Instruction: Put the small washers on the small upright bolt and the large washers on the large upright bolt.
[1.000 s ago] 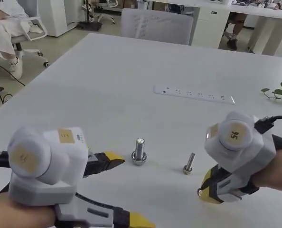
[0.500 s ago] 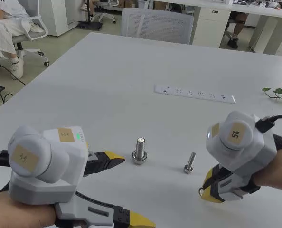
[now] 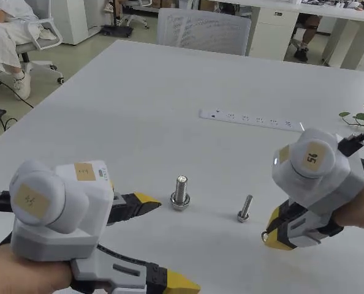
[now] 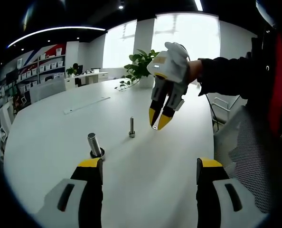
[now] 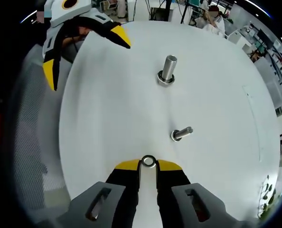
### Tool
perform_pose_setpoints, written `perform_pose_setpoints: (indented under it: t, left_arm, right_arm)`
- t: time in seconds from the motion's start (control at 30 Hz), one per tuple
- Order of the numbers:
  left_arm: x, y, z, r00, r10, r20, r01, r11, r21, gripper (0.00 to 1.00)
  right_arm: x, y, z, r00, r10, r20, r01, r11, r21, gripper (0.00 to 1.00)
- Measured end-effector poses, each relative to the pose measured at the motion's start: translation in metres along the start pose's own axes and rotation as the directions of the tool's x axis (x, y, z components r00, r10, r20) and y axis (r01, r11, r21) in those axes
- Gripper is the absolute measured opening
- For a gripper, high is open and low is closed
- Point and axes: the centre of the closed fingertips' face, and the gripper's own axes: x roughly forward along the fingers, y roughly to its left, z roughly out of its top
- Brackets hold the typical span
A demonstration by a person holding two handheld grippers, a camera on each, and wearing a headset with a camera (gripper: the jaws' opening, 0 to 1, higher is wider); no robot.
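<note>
Right gripper (image 3: 271,236): pinching a washer (image 5: 148,161).
Left gripper (image 4: 149,166): wide open, empty.
Small bolt (image 5: 181,133): upright, just ahead of right gripper.

Open-plan office
It is marked by white desks (image 3: 347,15), a mesh chair (image 3: 203,32) (grey) and a power strip (image 3: 250,120).
</note>
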Motion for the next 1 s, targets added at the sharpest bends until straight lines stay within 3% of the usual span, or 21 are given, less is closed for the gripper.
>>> perform_pose_setpoints:
  t: [0.43, 0.77, 1.0]
  left_arm:
    - [-0.001, 0.002, 0.000, 1.0000, 0.003, 0.006, -0.003, 1.000, -0.003, 0.81]
    - [-0.001, 0.003, 0.000, 1.0000, 0.006, 0.008, -0.006, 1.000, -0.006, 0.81]
    - [-0.001, 0.003, 0.000, 0.9999, 0.009, 0.009, -0.009, 1.000, -0.008, 0.81]
  right_arm:
    - [-0.018, -0.015, 0.005, 0.9995, -0.032, -0.006, 0.032, 0.999, -0.017, 0.13]
    - [-0.031, -0.030, 0.024, 0.9976, -0.068, 0.012, 0.068, 0.997, -0.046, 0.13]
    - [-0.030, -0.034, 0.032, 0.9975, -0.070, 0.011, 0.071, 0.995, -0.074, 0.13]
